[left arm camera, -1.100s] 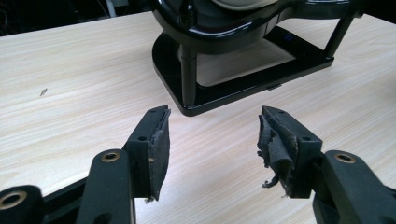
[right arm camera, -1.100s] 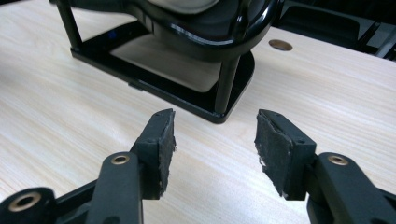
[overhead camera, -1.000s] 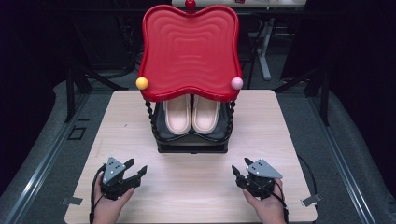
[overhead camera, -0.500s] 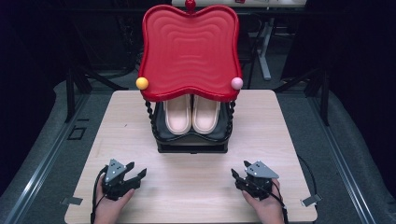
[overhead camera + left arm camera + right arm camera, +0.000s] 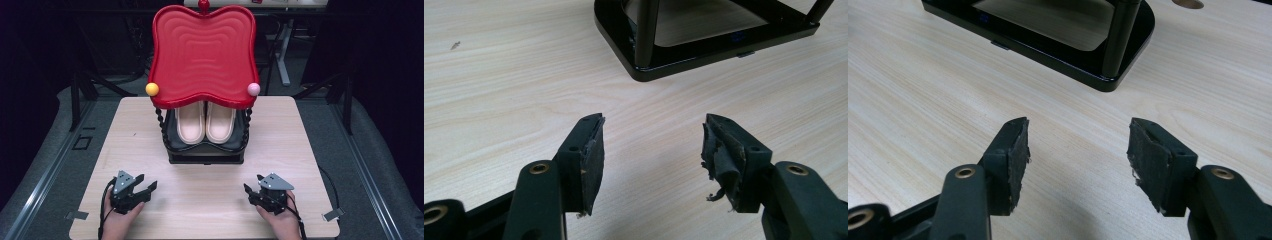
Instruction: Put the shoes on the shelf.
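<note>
We rest both grippers, left gripper (image 5: 146, 188) and right gripper (image 5: 250, 192), jaws spread and empty, before the black rack (image 5: 205, 155); the right gripper's jaws have just been opening; next we likely reach for its slippers (image 5: 205, 123).

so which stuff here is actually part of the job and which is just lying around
Part of the job:
- pair of slippers on the lower shelf
- black rack with its red tray top
- left claw, open
- right claw, open, its jaws have just been opening

Lying about:
- tape scraps at the table's front corners
</note>
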### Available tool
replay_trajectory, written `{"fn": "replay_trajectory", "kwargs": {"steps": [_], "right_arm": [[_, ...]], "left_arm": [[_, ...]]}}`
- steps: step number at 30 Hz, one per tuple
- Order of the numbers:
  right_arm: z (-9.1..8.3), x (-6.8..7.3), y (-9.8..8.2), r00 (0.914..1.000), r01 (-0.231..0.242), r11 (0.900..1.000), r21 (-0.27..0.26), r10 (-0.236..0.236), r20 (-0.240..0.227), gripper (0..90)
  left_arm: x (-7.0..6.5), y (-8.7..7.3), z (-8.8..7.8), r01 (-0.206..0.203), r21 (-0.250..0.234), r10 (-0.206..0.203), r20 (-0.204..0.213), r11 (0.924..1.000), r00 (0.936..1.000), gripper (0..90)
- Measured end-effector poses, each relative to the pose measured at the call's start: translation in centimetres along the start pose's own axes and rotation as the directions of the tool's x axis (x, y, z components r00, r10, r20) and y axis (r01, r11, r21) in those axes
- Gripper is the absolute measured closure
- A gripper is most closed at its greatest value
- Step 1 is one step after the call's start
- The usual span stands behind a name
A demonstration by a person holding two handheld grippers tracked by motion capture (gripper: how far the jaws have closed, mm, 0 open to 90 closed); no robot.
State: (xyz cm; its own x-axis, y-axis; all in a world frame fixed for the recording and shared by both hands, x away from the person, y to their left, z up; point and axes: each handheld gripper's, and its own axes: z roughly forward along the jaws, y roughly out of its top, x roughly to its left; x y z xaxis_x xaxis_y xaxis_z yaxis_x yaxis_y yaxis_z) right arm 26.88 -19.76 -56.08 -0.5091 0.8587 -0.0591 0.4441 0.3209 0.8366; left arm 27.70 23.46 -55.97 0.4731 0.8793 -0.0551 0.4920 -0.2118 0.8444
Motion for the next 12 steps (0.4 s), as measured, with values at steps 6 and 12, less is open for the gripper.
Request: {"fn": "replay_trajectory", "kwargs": {"steps": [6, 12], "right_arm": [[0.26, 0.18, -0.06, 0.9999, 0.009, 1.000, -0.005, -0.009, 0.009, 38.0], [0.21, -0.08, -0.02, 0.9999, -0.015, 1.000, -0.006, 0.015, 0.004, 35.7]], "left_arm": [[-0.14, 0.05, 0.07, -0.005, 0.000, 0.005, 0.004, 1.0000, 1.0000, 42.3], [-0.10, 0.05, 0.08, 0.018, -0.013, -0.018, 0.016, 0.9998, 0.9997, 42.3]]}}
